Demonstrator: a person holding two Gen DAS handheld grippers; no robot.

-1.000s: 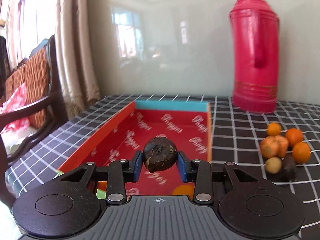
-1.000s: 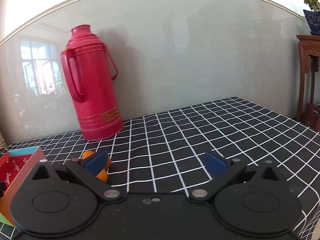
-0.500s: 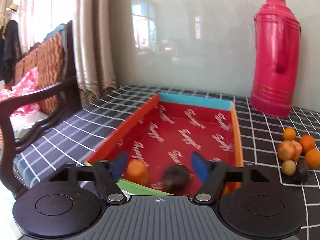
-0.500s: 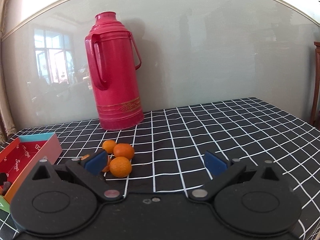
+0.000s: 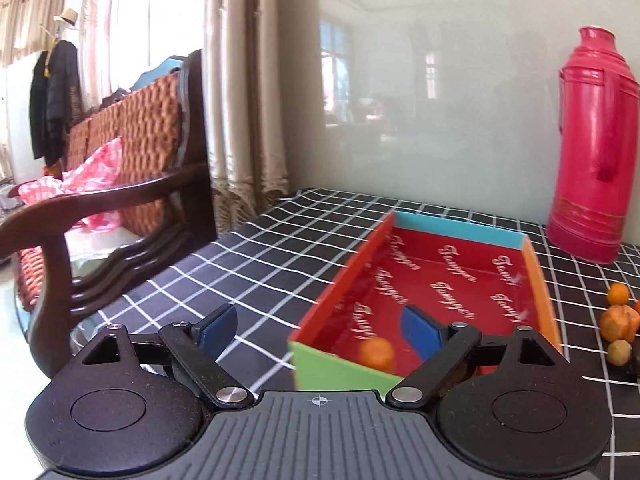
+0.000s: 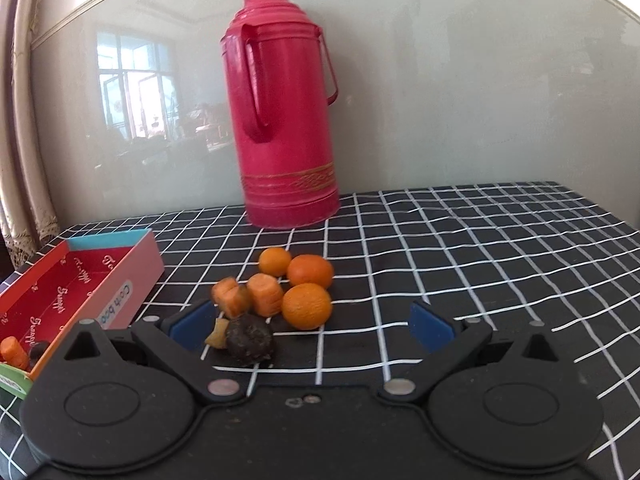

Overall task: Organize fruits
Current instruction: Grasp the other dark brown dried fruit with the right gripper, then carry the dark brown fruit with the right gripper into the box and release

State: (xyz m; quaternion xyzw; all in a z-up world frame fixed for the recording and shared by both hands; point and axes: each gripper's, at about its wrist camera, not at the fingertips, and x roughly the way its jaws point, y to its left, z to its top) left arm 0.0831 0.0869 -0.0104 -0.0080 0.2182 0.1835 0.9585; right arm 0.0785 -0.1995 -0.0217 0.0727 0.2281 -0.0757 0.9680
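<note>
A red cardboard box lies on the checked tablecloth; it also shows in the right wrist view. An orange fruit and a dark fruit lie at its near end. My left gripper is open and empty, above the box's near left corner. A pile of fruit sits right of the box: oranges, orange chunks and a dark round fruit. My right gripper is open and empty, just in front of the pile.
A tall red thermos stands at the back against the wall, also in the left wrist view. A wooden chair with an orange cushion stands off the table's left edge. The checked tablecloth stretches to the right.
My left gripper opened and dropped the dark fruit into the box, then drew back and swung left. My right gripper swung left toward the fruit pile.
</note>
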